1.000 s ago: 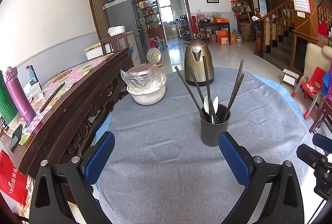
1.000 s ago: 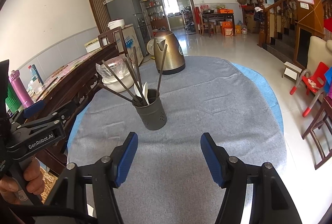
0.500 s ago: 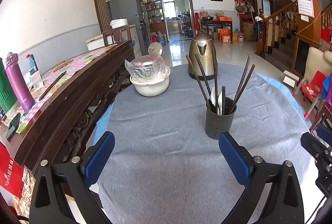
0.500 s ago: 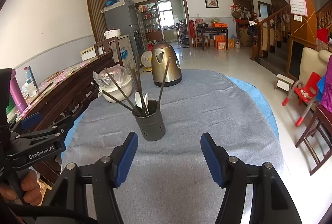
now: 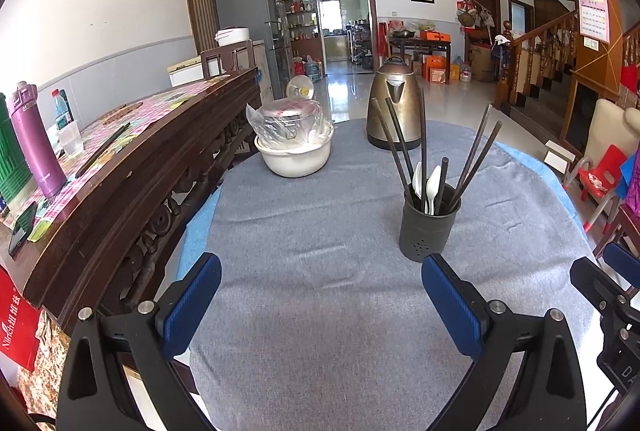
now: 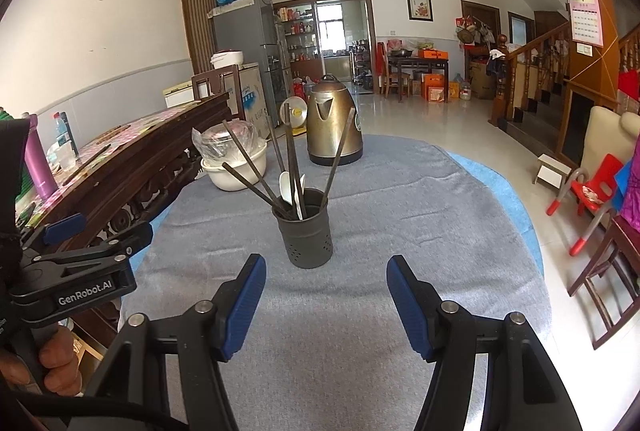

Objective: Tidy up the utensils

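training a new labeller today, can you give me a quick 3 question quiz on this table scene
1. True or false: the utensil holder stands upright on the grey cloth with chopsticks and white spoons in it.
2. Multiple choice: what sits on the white bowl? A) a metal pot wrapped in clear plastic B) a red cup C) a stack of plates
3. Fill in: both the left gripper and the right gripper are ____ and hold nothing.

Key: 1 true; 2 A, the pot; 3 open.
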Available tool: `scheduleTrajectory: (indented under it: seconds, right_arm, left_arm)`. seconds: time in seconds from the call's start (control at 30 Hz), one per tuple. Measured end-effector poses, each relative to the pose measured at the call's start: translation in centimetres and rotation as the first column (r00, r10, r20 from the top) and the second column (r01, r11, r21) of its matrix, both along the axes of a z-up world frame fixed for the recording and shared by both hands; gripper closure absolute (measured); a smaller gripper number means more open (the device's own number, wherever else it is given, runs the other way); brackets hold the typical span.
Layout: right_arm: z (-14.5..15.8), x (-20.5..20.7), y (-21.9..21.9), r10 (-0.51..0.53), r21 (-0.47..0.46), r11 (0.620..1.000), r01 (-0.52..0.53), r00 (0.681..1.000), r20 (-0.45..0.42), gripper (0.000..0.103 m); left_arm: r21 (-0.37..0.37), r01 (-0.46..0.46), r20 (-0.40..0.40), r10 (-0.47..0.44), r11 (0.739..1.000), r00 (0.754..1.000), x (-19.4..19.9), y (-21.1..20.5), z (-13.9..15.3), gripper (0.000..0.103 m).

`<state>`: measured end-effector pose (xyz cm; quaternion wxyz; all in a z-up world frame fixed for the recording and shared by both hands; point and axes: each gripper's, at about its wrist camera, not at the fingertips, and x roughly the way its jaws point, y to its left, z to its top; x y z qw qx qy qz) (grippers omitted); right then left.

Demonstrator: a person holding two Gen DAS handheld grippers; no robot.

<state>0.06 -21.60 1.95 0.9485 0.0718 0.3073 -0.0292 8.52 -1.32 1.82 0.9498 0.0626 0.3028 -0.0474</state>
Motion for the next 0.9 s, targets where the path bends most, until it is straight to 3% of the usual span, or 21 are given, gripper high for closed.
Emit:
scheduleTrajectory:
  seconds: [0.9]
  right_arm:
    - [0.4, -0.8, 1.7, 0.02, -0.031, 0.999, -0.019, 1.0, 0.015, 0.037]
  left_arm:
    - [-0.02, -0.01, 0.027, 0.01, 1.0, 1.0, -1.2, 1.8, 0.7, 0.003]
